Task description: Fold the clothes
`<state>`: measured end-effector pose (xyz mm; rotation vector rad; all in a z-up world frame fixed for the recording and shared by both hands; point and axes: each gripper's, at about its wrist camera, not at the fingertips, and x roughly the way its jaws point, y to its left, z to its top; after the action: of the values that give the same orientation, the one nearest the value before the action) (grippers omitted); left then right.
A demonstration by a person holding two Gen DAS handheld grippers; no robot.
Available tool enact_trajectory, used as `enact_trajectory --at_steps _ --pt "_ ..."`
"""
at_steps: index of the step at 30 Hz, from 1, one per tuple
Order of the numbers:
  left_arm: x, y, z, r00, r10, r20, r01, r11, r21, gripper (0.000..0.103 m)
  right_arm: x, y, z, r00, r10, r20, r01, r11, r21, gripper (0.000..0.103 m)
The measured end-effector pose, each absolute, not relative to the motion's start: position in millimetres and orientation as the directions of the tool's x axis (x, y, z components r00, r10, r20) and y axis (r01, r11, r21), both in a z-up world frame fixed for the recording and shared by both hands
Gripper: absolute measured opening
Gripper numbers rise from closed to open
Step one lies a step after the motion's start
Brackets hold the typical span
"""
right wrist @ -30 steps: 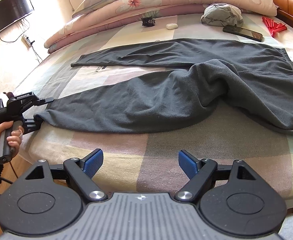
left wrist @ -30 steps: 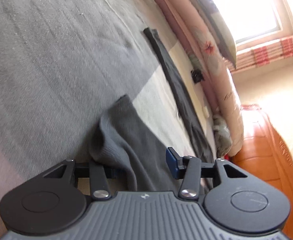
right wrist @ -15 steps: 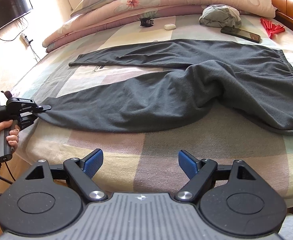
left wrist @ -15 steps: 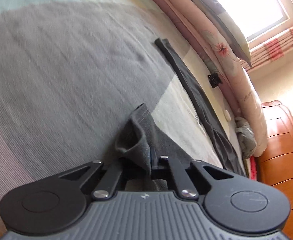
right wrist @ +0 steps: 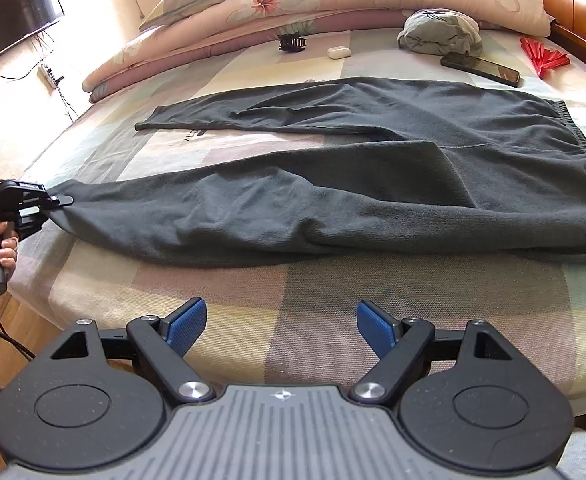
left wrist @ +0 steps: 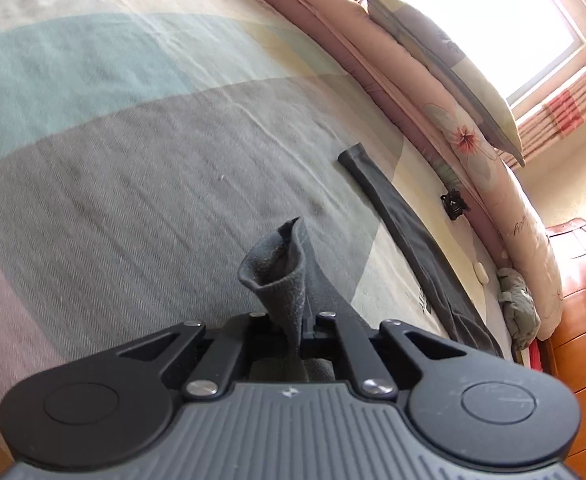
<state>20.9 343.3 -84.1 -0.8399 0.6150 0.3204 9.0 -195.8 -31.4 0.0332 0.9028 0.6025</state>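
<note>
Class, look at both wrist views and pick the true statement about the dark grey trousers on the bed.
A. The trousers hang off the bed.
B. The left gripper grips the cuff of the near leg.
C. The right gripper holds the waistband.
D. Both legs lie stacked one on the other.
B: the left gripper has its jaws shut on the cuff of the trousers, while the right gripper is open over the bed.

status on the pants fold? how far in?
Early. Done: dark grey trousers laid out across the bed, legs apart. In hand: left gripper is shut on the near leg's cuff. Right gripper open, holding nothing. Left: no fold made yet, so every fold.
</note>
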Motion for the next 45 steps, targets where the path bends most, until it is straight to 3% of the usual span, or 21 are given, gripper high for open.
enact_trajectory --at_steps 11,18,28,34,37,39,41,45 --pt "17 340 -87 0.765 0.027 -0.644 -0.505 0.645 -0.573 0.004 22 -240 -30 0.563 0.423 -0.710 -0.371 0.897 0.241 0.085" --pt "14 336 -98 0.735 0.024 -0.677 -0.530 0.643 -0.553 0.005 52 -328 -39 0.639 0.295 -0.710 -0.140 0.953 0.269 0.073" --pt "15 337 -103 0.729 0.009 -0.685 -0.538 0.626 -0.564 0.006 82 -388 -73 0.636 0.366 -0.679 0.001 0.880 0.475 0.070" --pt "15 338 -106 0.739 -0.004 -0.674 -0.534 0.607 -0.589 0.012 94 -414 -97 0.661 0.433 -0.613 0.092 0.764 0.639 0.059" --pt "17 338 -107 0.737 -0.002 -0.676 -0.537 0.606 -0.587 0.013 99 -426 -107 0.683 0.438 -0.584 0.152 0.697 0.701 0.045" --pt "18 338 -107 0.737 0.000 -0.676 -0.538 0.605 -0.587 0.014 102 -433 -115 0.698 0.432 -0.571 0.191 0.657 0.729 0.028" --pt "19 337 -107 0.737 0.002 -0.676 -0.539 0.605 -0.586 0.015 106 -434 -120 0.710 0.420 -0.565 0.209 0.640 0.739 0.022" --pt "21 336 -107 0.734 0.007 -0.679 -0.543 0.607 -0.580 0.015 115 -428 -124 0.730 0.401 -0.553 0.215 0.634 0.743 0.022"
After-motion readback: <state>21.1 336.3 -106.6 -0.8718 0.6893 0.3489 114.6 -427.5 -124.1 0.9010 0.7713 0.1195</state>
